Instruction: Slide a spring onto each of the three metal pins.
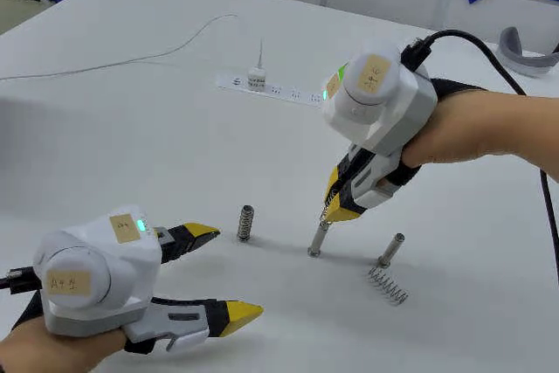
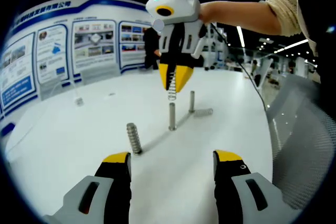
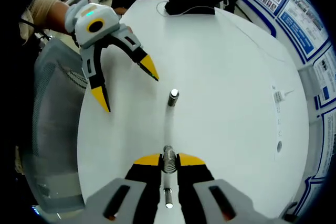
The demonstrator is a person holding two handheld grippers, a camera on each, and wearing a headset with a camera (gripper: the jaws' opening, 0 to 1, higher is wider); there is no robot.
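Three metal pins stand on the white table (image 1: 131, 155). The left pin (image 1: 245, 223) (image 2: 134, 138) wears a spring. Both the middle pin (image 1: 319, 238) (image 2: 171, 116) and the right pin (image 1: 391, 249) (image 2: 192, 101) are bare. My right gripper (image 1: 337, 210) (image 2: 176, 80) (image 3: 168, 161) is shut on a small spring (image 1: 327, 208) (image 2: 171, 94) (image 3: 168, 160), which hangs just above the middle pin's top. A loose spring (image 1: 388, 286) (image 2: 203, 112) lies by the right pin. My left gripper (image 1: 225, 271) (image 2: 171, 157) (image 3: 127, 85) is open and holds nothing, low and left of the pins.
A white power strip (image 1: 271, 89) with a plug and a thin cable (image 1: 131, 60) lies at the back of the table. A grey curved object (image 1: 524, 54) rests far right. The right gripper's black cable (image 1: 489, 54) runs over the person's arm.
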